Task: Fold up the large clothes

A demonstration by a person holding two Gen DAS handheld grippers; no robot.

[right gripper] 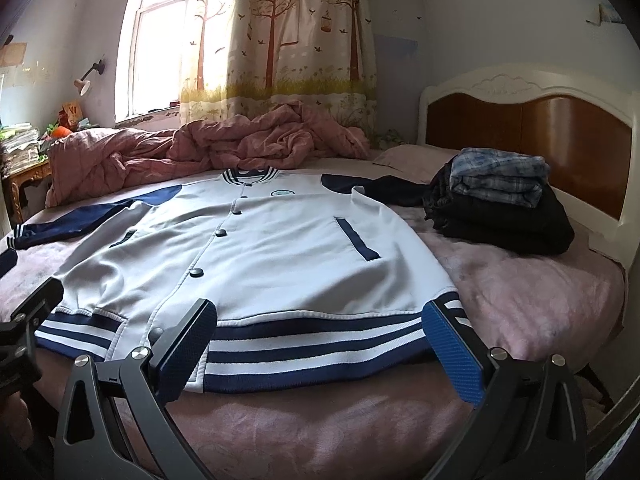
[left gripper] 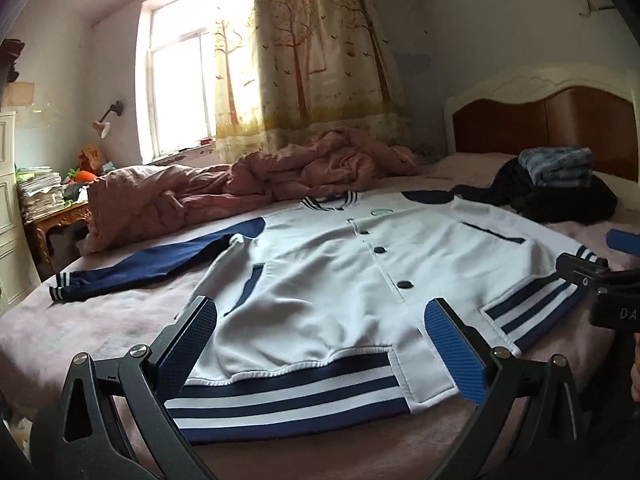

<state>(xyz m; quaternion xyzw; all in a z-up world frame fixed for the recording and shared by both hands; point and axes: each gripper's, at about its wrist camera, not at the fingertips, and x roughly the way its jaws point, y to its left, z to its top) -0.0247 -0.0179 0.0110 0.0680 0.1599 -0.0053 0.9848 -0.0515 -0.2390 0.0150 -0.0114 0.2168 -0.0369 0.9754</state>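
Observation:
A white baseball jacket (left gripper: 332,280) (right gripper: 256,248) with navy sleeves, dark buttons and a navy-and-white striped hem lies flat and face up on the pink bed (left gripper: 80,328) (right gripper: 520,304), collar toward the window. One navy sleeve (left gripper: 152,264) stretches out to the left. My left gripper (left gripper: 320,344) is open just above the hem's left half, nothing between its fingers. My right gripper (right gripper: 324,340) is open over the hem's right half, its blue right pad (right gripper: 452,344) near the jacket's corner. The right gripper's body (left gripper: 600,288) shows at the left view's right edge.
A crumpled pink quilt (left gripper: 248,184) (right gripper: 208,148) is heaped behind the jacket. A stack of folded dark and plaid clothes (left gripper: 560,184) (right gripper: 500,200) sits by the brown headboard (right gripper: 540,140). A cluttered side table (left gripper: 48,200) stands at the left under the window.

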